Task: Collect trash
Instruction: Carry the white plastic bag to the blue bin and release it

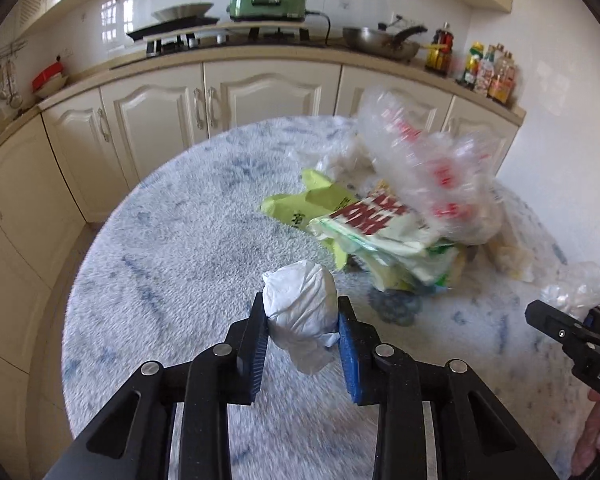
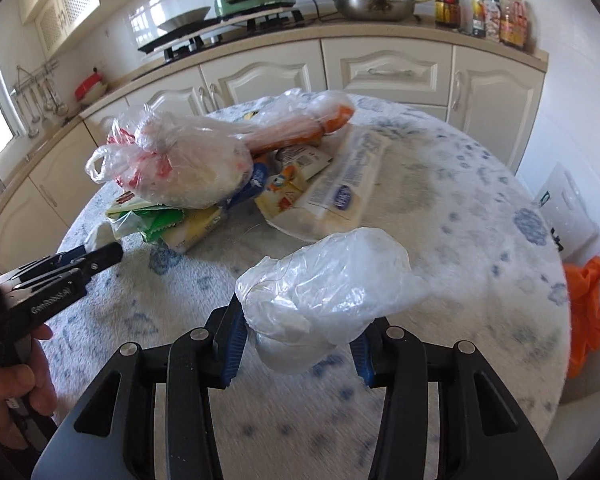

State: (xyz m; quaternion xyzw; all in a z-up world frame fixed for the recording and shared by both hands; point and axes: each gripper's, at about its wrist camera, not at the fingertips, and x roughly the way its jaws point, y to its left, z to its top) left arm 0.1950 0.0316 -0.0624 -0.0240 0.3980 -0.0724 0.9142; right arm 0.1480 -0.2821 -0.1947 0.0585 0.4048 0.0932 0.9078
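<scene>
A round table with a fluffy white-and-blue cover filled both views, kitchen cabinets behind it. A heap of trash, clear plastic bags over green and yellow wrappers, lay on the table's far half. Nearer, the right gripper pinched a crumpled clear plastic bag between its blue pads. The left gripper was clamped on a crumpled white paper ball, just above the table cover, near the heap.
</scene>
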